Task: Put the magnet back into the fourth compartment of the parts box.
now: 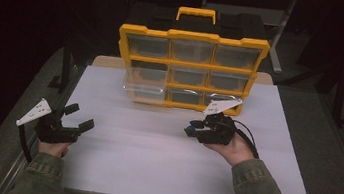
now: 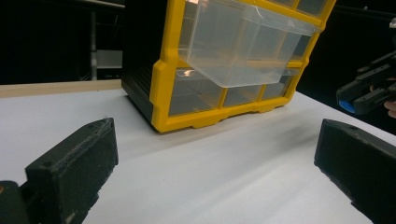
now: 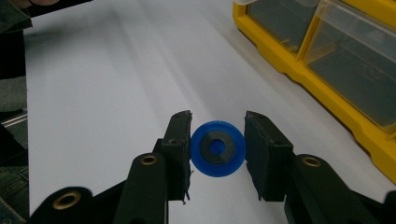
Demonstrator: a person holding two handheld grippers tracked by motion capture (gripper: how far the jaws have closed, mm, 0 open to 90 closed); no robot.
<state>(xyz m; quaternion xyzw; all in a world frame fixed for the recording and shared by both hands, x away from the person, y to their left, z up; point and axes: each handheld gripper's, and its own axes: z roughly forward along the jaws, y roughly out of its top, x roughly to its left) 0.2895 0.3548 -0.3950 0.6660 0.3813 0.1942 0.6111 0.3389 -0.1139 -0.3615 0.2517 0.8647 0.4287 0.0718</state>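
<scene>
1. Right claw (image 3: 218,140) pinching a blue wheel (image 3: 217,148) by its rim, hovering above the desk (image 1: 151,165), near right of the yellow organizer (image 1: 190,69), seemingly for stowing.
2. Left claw (image 1: 76,117) spread, idling near left.
3. Left-side clear drawer (image 2: 243,42) jutting out, looking empty, likely awaiting the wheel.

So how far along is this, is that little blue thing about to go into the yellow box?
Likely, partly done. One clear drawer of the yellow organizer already stands pulled out, in the left column's middle row. In hand: the right gripper is clamped on a blue disc, held above the white table. The left gripper waits open and empty. Left to do, I'd guess: drop the disc into the drawer and push it shut.
</scene>
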